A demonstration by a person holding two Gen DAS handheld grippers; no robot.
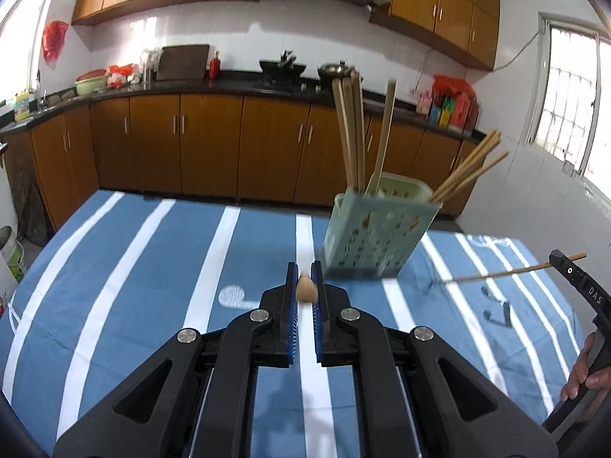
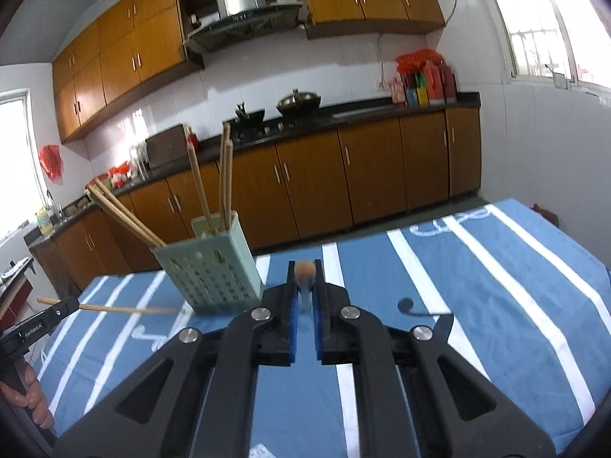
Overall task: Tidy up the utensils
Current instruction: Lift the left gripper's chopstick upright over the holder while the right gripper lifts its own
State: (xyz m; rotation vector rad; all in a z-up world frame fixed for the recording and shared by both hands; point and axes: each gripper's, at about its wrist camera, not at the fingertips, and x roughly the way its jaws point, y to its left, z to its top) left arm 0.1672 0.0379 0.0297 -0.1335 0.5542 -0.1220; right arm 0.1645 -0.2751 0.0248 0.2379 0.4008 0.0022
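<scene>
- Chopsticks [image 1: 353, 129] stand bundled in a pale green perforated holder [image 1: 376, 231] on the blue, white-striped tablecloth [image 1: 152, 267], seen from the left wrist; some lean out to the holder's right.
- Left gripper [image 1: 305, 286] has its jaws pressed on a chopstick end [image 1: 306, 291] (seen end-on, a tan blurred knob between the blue pads).
- Right gripper [image 1: 565, 267], at the right edge of that view, pinches another chopstick [image 1: 504, 274] held nearly level above the cloth; a hand [image 1: 584, 374] grips its handle.
- From the right wrist, the holder [image 2: 214, 271] stands left of centre, sticks [image 2: 225, 175] rising from it.
- Right gripper [image 2: 305, 273] pinches a chopstick tip [image 2: 305, 269].
- Left gripper [image 2: 63, 311] clamps its chopstick [image 2: 126, 309], which points toward the holder's base.
</scene>
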